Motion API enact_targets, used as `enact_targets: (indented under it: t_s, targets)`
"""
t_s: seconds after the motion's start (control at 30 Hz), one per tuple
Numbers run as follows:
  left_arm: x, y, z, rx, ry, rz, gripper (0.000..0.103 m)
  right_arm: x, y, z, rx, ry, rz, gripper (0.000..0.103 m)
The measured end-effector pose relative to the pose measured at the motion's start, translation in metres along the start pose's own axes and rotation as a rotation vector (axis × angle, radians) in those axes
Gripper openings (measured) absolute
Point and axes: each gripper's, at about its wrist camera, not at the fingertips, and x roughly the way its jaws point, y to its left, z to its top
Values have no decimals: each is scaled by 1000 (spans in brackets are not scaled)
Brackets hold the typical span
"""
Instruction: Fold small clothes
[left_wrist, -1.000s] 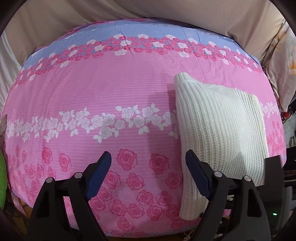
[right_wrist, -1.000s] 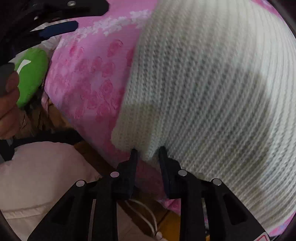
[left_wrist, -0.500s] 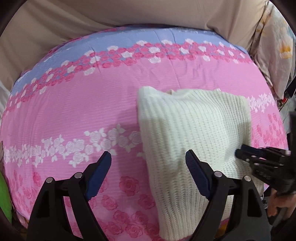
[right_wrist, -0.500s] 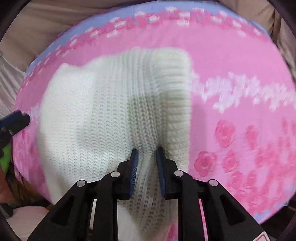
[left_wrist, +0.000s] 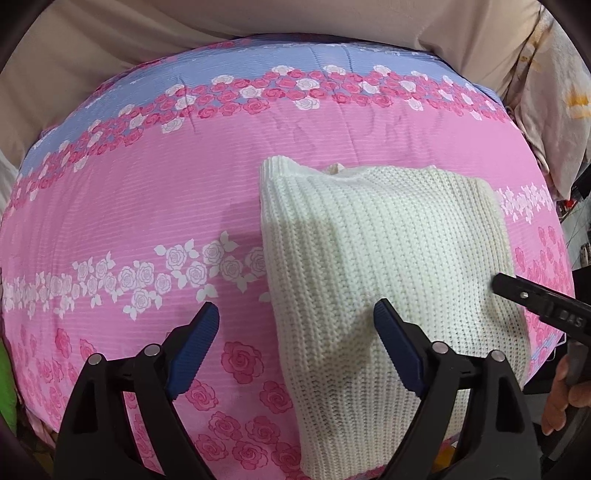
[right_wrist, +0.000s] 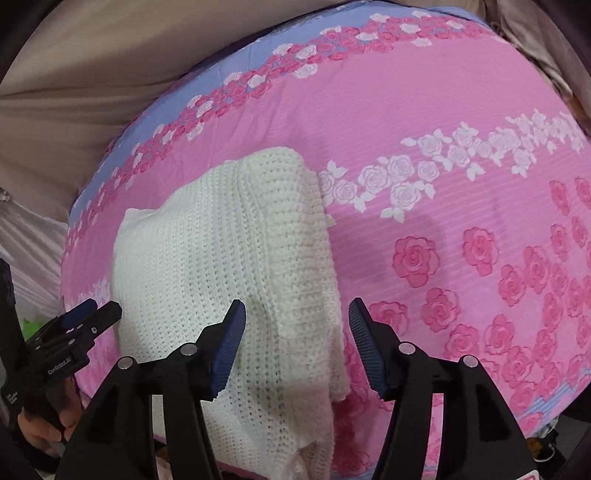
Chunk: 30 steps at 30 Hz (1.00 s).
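sweater (left_wrist: 384, 266): chunky cream knit | bedspread (left_wrist: 147, 206): matt ribbed cloth

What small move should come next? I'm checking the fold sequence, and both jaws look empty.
Probably lower the right gripper and close it on the near edge of the cream ribbed knit sweater, which hangs over the pink rose-print quilt; the jaws are open and straddle its folded ridge.

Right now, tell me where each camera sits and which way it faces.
Left wrist: rides the left tongs, open, facing across the pink floral bedspread at the white knit sweater; right tongs and hand at right edge.
Right wrist: rides the right tongs, open, over the sweater's edge; left tongs at left edge.
Shared: sweater, bedspread, each other's tongs.
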Motion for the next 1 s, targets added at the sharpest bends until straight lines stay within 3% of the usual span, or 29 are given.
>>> enact_targets:
  t_s: [0.03,0.07,0.17,0.27,0.4,0.47,0.57,0.63,0.67,0.7,0.77,0.9,1.0]
  targets:
    - [1,-1,0,4,2,1,83,8,3,1,-1,11,0,47]
    - [2,-1,0,8,4,4,83,13,7,2,-12,20,-4,17]
    - [3,-1,0,11,0,15,84,-14,20,4,-22,-75,47,14]
    - [6,-1,0,1,3,7,85,-37,19,8,-23,-140,30,14]
    - [11,-7,-3,17,12,8,87,20,-5,-1,-28,16,-67,15]
    - [9,-8,-3,23,2,22,87,19,-9,-2,6,1,-32,16]
    - [2,-2,-1,-18,-2,-17,86,-2,-11,5,43,-41,7,26]
    - [-5,5,-1,-71,-13,-89,86,-14,-13,5,45,-66,-2,42]
    - [-7,9,-1,-101,-18,-123,87,-19,-14,4,38,-76,-29,57]
    - [-9,14,-1,-131,-23,-154,88,-21,-15,3,29,-78,-44,62]
    - [-4,22,-3,-188,-17,-209,89,-16,-20,-1,21,-53,-35,64]
    - [24,24,-8,-238,48,-245,89,3,-29,-11,47,5,16,73]
    - [46,27,-14,-300,69,-295,93,28,-31,-12,93,68,105,77]
